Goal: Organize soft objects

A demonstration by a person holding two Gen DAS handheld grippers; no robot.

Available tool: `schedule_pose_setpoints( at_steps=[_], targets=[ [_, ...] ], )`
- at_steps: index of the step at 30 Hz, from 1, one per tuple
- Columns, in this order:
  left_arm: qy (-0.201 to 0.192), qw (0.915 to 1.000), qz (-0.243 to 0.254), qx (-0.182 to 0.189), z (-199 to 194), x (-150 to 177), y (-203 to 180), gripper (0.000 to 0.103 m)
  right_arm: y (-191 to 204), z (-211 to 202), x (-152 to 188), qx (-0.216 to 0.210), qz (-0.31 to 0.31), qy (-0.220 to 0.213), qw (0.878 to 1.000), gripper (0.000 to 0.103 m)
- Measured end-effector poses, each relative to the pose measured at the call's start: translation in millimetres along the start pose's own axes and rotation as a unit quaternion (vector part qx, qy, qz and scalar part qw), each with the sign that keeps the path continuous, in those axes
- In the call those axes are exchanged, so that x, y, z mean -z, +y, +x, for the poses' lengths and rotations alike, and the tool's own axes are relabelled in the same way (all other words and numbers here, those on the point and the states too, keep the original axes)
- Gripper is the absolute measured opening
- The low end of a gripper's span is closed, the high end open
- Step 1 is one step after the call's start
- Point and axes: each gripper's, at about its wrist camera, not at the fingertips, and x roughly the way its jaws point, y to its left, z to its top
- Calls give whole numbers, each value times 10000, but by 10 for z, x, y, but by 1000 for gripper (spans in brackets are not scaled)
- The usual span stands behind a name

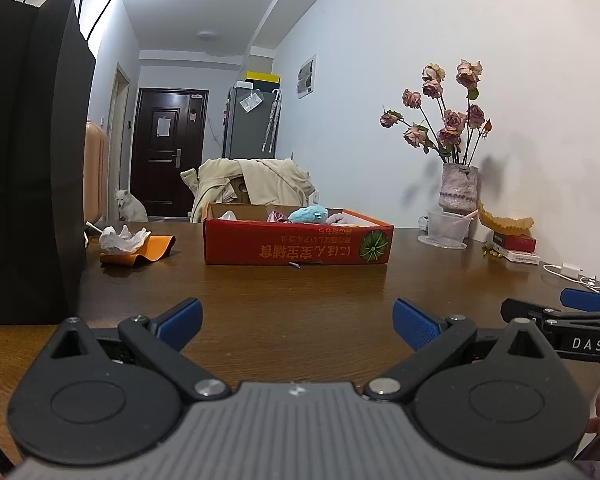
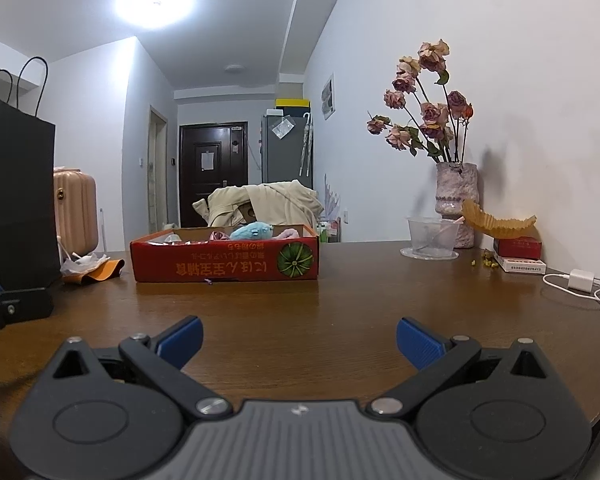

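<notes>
Hovering low over the brown counter (image 1: 300,292), both grippers face a red cardboard box (image 1: 296,246) of soft toys, fingers spread wide and empty

The left gripper (image 1: 298,324) and right gripper (image 2: 299,340) each show blue pads well apart, nothing between them. The box lies on the counter with its long axis across the view, printed long side facing the cameras. Inside, a light blue plush (image 1: 309,215) lies lengthwise along that axis, just beside a pink soft item (image 1: 277,216); which way it points I cannot tell. A black paper bag (image 1: 28,160) stands at the left, a vase of dried roses (image 1: 459,192) at the right
</notes>
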Motion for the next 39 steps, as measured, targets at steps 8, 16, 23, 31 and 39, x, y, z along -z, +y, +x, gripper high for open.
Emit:
schedule_pose_setpoints(
  at_steps=[8, 16, 23, 31, 39],
  targets=[
    [-27, 10000, -21, -34, -9, -1, -8, 103, 6, 1, -6, 0, 18, -13, 10000, 103],
    [-67, 9999, 34, -76, -22, 17, -36, 103, 4, 2, -4, -10, 22, 12, 10000, 103],
    [-62, 9999, 19, -82, -18, 21, -30, 103, 12, 2, -3, -1, 7, 9, 10000, 103],
    [-61, 9999, 16, -85, -15, 19, -32, 103, 15, -2, -14, 5, 13, 16, 10000, 103],
    [-51, 9999, -74, -141, -8, 21, -16, 103, 20, 0, -17, -1, 15, 25, 10000, 103]
  ],
)
